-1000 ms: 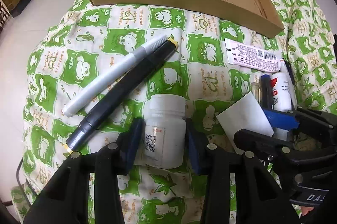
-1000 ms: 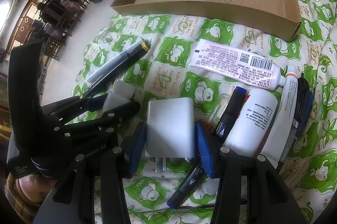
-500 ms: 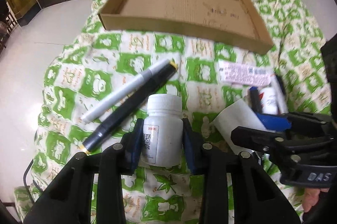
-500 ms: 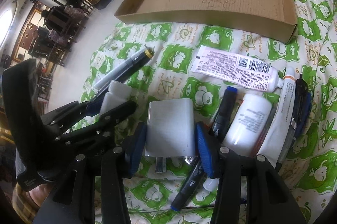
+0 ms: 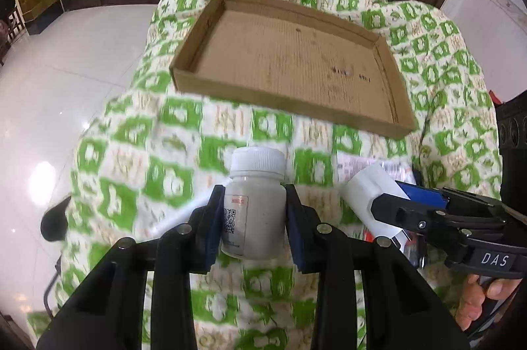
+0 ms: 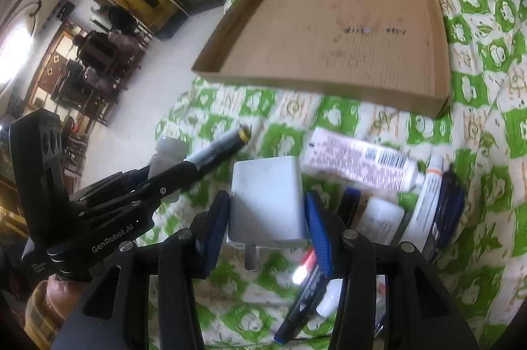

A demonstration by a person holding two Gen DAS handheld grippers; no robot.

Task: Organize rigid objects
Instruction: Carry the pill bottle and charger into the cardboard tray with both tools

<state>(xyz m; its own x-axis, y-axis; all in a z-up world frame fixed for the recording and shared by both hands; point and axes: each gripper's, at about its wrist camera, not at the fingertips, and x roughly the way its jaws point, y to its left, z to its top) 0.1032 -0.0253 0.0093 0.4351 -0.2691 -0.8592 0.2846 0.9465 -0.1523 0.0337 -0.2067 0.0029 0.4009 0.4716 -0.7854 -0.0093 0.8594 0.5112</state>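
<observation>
From the left wrist, the left gripper (image 5: 253,211) is up off the cloth now, jaws clamped on the white pill bottle (image 5: 253,201), which a second ago was lying flat between open pads beside the markers! The green-and-white cloth (image 5: 138,172) blurs beneath it, so the lift is on, and that bottle looks bound for the cardboard tray (image 5: 286,60) ahead. The tray holds nothing at all, just bare cardboard with a few pen marks. Off to the right, the right gripper (image 5: 392,198) carries its white block alongside. Over to the right wrist: the right gripper (image 6: 266,208) has its jaws squeezed on the white charger (image 6: 266,201), prongs hanging out below, and it too has risen clear of the pile. Left behind on the cloth are the printed tube (image 6: 359,165), a small white bottle (image 6: 378,218), a slim tube (image 6: 428,198) and pens. The left gripper (image 6: 171,169) rides level at left, bottle in hand. Two items airborne, tray waiting!
</observation>
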